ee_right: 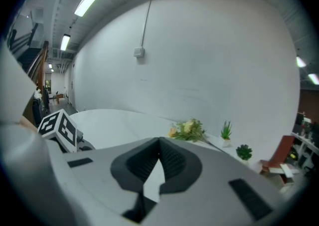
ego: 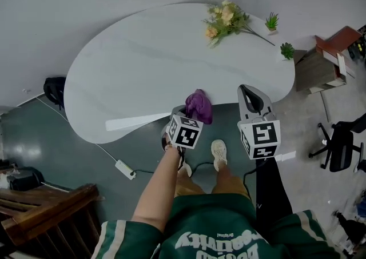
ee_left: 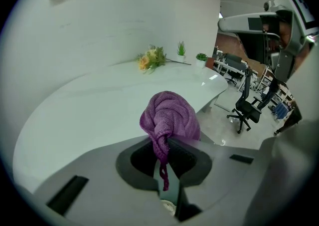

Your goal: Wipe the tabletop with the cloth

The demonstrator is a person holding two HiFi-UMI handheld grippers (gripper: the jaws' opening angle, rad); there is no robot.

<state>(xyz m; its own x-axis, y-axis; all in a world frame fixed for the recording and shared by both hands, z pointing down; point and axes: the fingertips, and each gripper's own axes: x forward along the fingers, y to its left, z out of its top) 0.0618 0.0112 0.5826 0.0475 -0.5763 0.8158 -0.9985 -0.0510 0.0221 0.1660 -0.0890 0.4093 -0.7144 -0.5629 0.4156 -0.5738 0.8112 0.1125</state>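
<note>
I am clamping the left gripper on the purple cloth, which is bunching just ahead of the jaw tips at the near edge of the tabletop. The right gripper is pinching together on nothing. I am judging that wiping has not yet begun (the cloth is balled up), so next I need to press it flat. Far beyond the jaws, two small pots are holding green plants.

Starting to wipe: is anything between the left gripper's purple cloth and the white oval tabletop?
Nothing visible. The purple cloth in the left gripper is at the near edge of the white oval tabletop; yellow flowers and green potted plants sit far off.
</note>
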